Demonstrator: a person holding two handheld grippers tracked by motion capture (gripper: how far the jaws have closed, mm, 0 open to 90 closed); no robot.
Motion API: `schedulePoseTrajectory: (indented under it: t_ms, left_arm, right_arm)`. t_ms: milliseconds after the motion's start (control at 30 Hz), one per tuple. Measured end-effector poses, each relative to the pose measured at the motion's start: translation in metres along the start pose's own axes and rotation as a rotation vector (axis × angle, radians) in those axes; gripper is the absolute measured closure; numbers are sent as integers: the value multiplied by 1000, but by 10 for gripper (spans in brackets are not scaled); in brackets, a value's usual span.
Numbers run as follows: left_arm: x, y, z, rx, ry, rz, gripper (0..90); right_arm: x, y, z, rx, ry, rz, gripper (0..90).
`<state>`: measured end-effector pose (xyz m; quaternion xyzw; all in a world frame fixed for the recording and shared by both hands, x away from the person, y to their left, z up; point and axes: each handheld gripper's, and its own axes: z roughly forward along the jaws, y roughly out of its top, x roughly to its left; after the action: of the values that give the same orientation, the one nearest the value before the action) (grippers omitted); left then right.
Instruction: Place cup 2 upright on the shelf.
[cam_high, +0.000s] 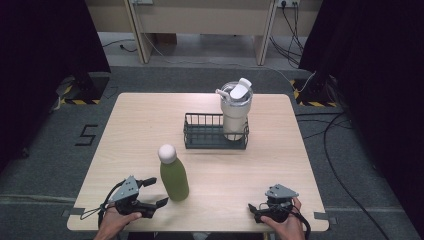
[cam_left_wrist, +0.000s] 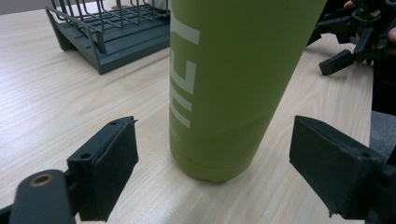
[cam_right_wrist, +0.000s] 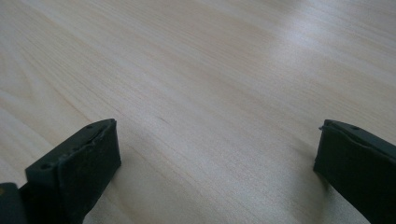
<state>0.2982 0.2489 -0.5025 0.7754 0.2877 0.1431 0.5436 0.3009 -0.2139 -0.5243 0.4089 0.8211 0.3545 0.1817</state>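
Observation:
A green bottle (cam_high: 174, 178) with a white cap stands upright near the table's front left. My left gripper (cam_high: 156, 192) sits just left of its base, open, jaws pointing at it. In the left gripper view the bottle (cam_left_wrist: 233, 84) stands between the two spread jaws of the left gripper (cam_left_wrist: 215, 140), touching neither. My right gripper (cam_high: 255, 211) rests at the front right of the table, open and holding nothing; in its own view the right gripper (cam_right_wrist: 217, 144) has only bare wood between its jaws.
A dark wire basket (cam_high: 200, 134) sits at the table's middle back, with a white lidded tumbler (cam_high: 235, 107) standing in its right end. The basket (cam_left_wrist: 112, 32) lies beyond the bottle. The wooden table (cam_high: 145, 125) has dark curtains at both sides.

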Motion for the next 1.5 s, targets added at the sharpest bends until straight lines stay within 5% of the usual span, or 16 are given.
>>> schedulePoseTrajectory:
  t_ms: [400, 1133, 1500]
  left_arm:
    - [-6, 11, 11, -53, -8, 5, 150]
    - [-8, 15, 39, -50, -17, 42, 149]
    - [-6, 17, 49, -70, -19, 21, 150]
  right_arm:
    - [0, 0, 0, -1, 1, 0, 5]
    - [0, 0, 0, 0, 0, 4, 5]
    - [0, 0, 0, -1, 0, 4, 5]
